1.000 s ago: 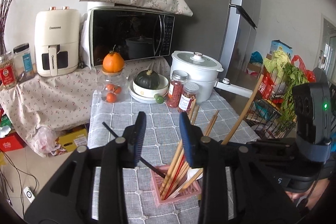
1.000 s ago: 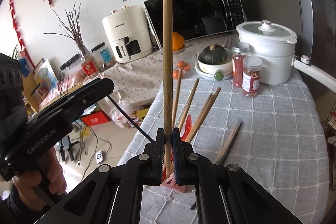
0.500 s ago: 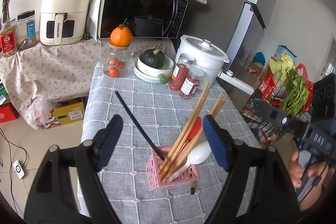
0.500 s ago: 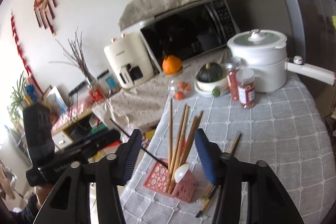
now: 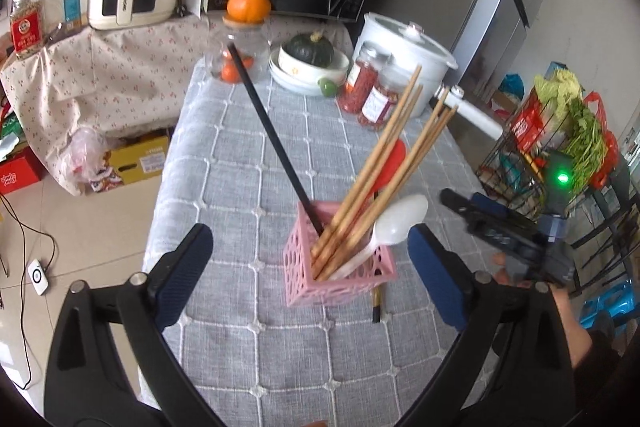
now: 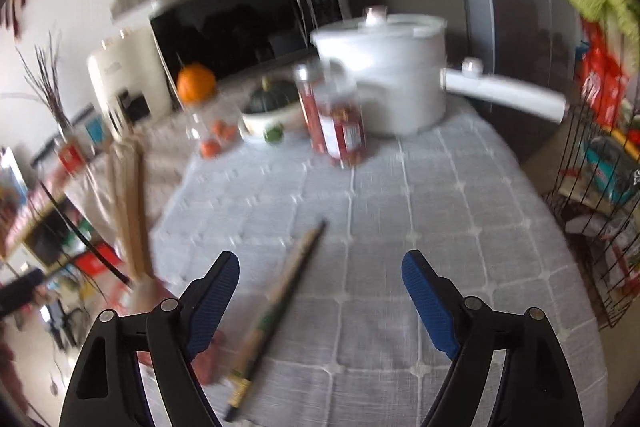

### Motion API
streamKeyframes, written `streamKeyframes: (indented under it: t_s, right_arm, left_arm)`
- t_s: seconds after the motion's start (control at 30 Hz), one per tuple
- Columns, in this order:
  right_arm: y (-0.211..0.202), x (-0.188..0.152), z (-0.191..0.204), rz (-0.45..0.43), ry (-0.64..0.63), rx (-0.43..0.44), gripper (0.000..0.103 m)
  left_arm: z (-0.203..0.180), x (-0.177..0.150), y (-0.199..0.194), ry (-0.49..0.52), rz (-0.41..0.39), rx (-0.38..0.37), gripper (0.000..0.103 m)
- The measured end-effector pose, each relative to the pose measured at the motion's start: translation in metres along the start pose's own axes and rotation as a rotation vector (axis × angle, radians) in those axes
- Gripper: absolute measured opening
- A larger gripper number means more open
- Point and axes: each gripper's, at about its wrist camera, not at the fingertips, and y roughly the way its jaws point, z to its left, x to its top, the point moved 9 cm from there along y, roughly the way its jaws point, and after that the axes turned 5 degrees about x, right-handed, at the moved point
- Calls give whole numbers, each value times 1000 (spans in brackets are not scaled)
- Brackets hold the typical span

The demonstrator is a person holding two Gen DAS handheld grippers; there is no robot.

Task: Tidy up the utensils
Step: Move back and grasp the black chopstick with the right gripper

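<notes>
A pink perforated holder (image 5: pixel 340 267) stands on the grey checked tablecloth (image 5: pixel 248 163). It holds several wooden chopsticks (image 5: pixel 384 163), a black chopstick (image 5: pixel 272 131), a white spoon (image 5: pixel 388 227) and a red utensil. My left gripper (image 5: pixel 308 279) is open and empty, its fingers on either side of the holder, just in front of it. My right gripper (image 6: pixel 320 291) is open and empty above a pair of chopsticks (image 6: pixel 280 299) lying on the cloth; the view is blurred. The holder's edge shows at lower left (image 6: pixel 208 359). The right gripper also shows in the left wrist view (image 5: pixel 504 227).
At the table's far end stand a white pot (image 5: pixel 404 47) with a long handle (image 6: pixel 504 95), two red spice jars (image 5: pixel 372 91), a bowl with a green squash (image 5: pixel 308 55) and a glass jar topped by an orange (image 5: pixel 240 39). A wire rack (image 5: pixel 552 155) stands right.
My right gripper let go of the wooden chopstick into the holder, opened wide and swung right over the chopsticks on the cloth. My left gripper opened wide and moved closer to the holder.
</notes>
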Motion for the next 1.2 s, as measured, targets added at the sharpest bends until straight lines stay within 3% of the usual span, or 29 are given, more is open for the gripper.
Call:
streamKeyframes:
  t_s: [0.27, 0.77, 0.93, 0.97, 1.03, 1.1, 1.2]
  right_arm:
    - [68, -45, -13, 178, 7, -47, 85]
    - [102, -52, -2, 251, -64, -98, 85]
    - [110, -54, 0, 294, -126, -173, 84]
    - [110, -53, 0, 300, -117, -173, 79]
    - [108, -50, -1, 305, -104, -174, 60]
    - [105, -47, -4, 321, -88, -159, 25]
    - [97, -48, -19, 357, -21, -120, 11]
  left_arm:
    - [-2, -8, 0, 41, 30, 15, 98]
    - [-5, -7, -6, 42, 26, -8, 98]
    - [-7, -9, -5, 55, 29, -3, 98]
    - [-8, -9, -6, 62, 31, -7, 98]
    - [-13, -8, -9, 78, 33, -18, 98]
    - [-22, -7, -15, 103, 19, -32, 98]
    - [-41, -3, -28, 162, -25, -46, 98]
